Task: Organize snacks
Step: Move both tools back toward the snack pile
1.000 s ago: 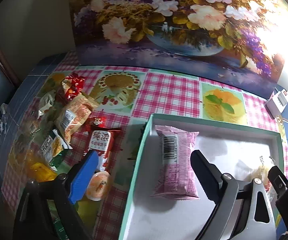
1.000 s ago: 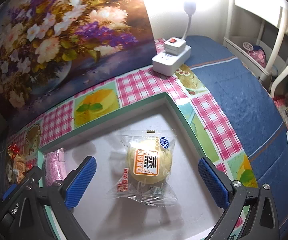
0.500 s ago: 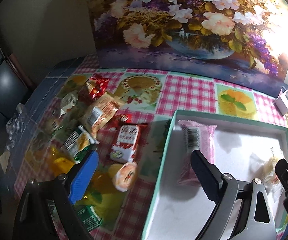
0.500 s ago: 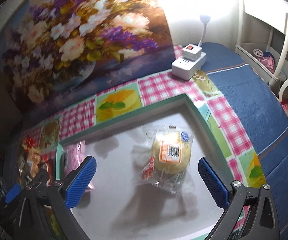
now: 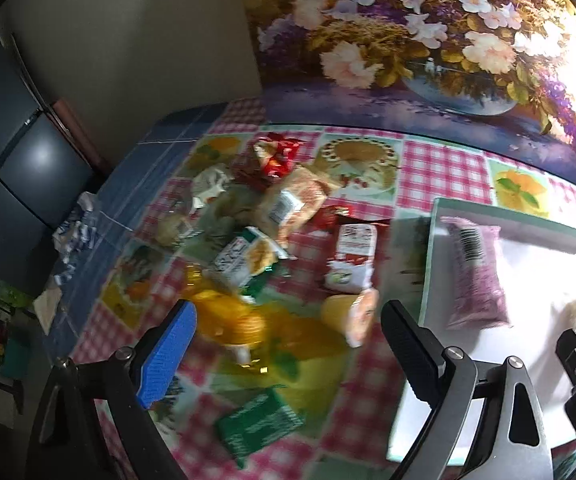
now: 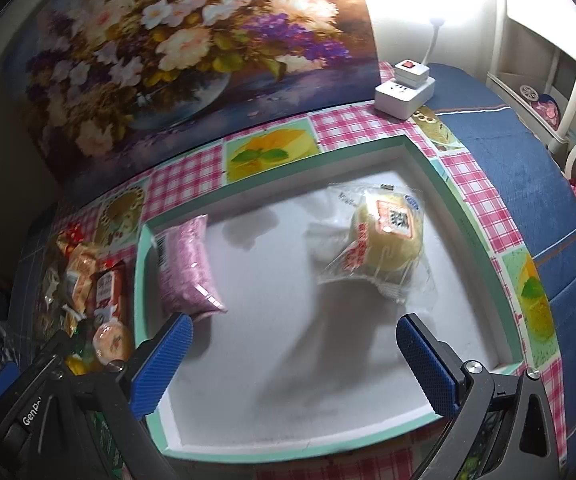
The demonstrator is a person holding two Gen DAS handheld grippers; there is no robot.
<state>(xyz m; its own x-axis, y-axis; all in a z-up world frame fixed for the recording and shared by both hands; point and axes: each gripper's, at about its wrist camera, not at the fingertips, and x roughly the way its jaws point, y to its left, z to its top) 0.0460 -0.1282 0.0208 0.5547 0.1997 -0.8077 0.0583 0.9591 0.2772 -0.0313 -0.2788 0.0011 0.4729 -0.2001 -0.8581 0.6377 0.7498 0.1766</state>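
Snacks (image 5: 272,216) lie in a pile on the bench (image 5: 440,168), beside the tray (image 6: 484,240). A pink pack (image 6: 186,268) and a bun (image 6: 388,236) are already inside. The left hand-held gripper (image 5: 284,344) has swung from the tray over to the pile, spread wide and empty, likely to pick next. The right hand-held gripper (image 6: 294,360) is spread too

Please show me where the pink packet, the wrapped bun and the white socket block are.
pink packet (image 6: 186,270), right wrist view, middle of its wrapper
wrapped bun (image 6: 388,236), right wrist view, on the bun
socket block (image 6: 404,94), right wrist view, its front face
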